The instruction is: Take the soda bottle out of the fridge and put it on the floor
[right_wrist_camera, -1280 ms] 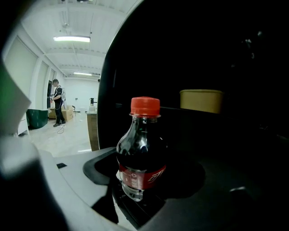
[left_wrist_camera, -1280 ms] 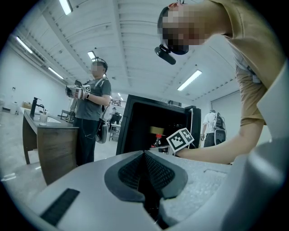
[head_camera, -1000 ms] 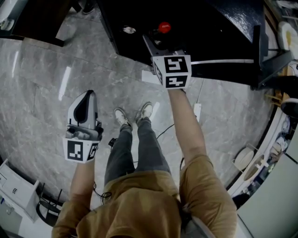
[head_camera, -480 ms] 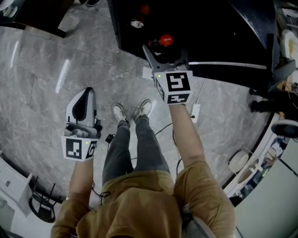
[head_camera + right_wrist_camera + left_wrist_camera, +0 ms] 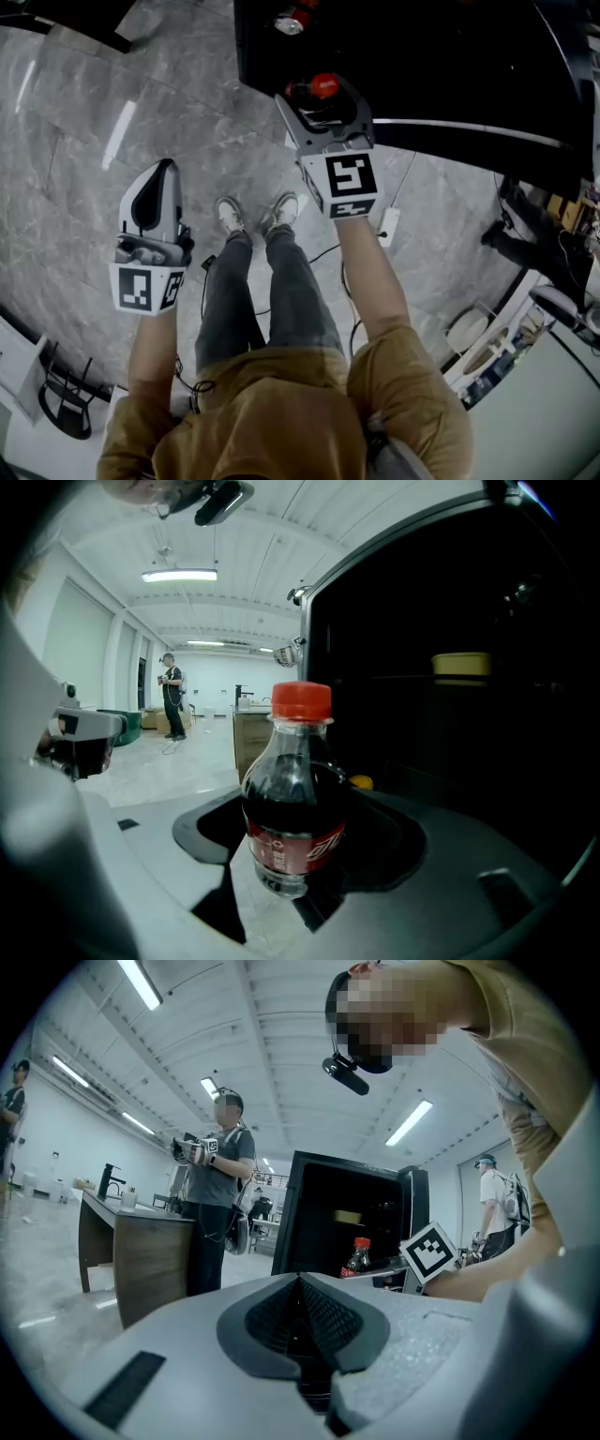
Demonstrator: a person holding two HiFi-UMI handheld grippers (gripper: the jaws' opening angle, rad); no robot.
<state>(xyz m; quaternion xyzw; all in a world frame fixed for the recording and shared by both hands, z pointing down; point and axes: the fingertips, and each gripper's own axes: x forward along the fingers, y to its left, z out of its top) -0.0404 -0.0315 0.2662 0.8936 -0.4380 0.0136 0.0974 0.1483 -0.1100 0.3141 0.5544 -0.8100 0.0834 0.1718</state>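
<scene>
The soda bottle (image 5: 292, 789) has dark cola, a red cap and a red label. My right gripper (image 5: 295, 855) is shut on its lower body and holds it upright. In the head view the bottle's cap (image 5: 323, 86) shows above the right gripper (image 5: 317, 105), at the front edge of the open black fridge (image 5: 422, 56). My left gripper (image 5: 155, 187) is shut and empty, held over the grey marble floor (image 5: 84, 141) to the left of the person's legs. From the left gripper view the bottle (image 5: 356, 1258) stands before the fridge (image 5: 328, 1204).
A yellow tub (image 5: 461, 663) sits on a fridge shelf, and another red-capped item (image 5: 291, 19) lies deeper inside. A white power strip (image 5: 386, 223) with cables lies on the floor by the person's shoes (image 5: 253, 214). Another person (image 5: 217, 1194) stands by a wooden counter (image 5: 141, 1251).
My right gripper has drawn back from the fridge toward the person with the bottle in it. The left gripper has stayed in place.
</scene>
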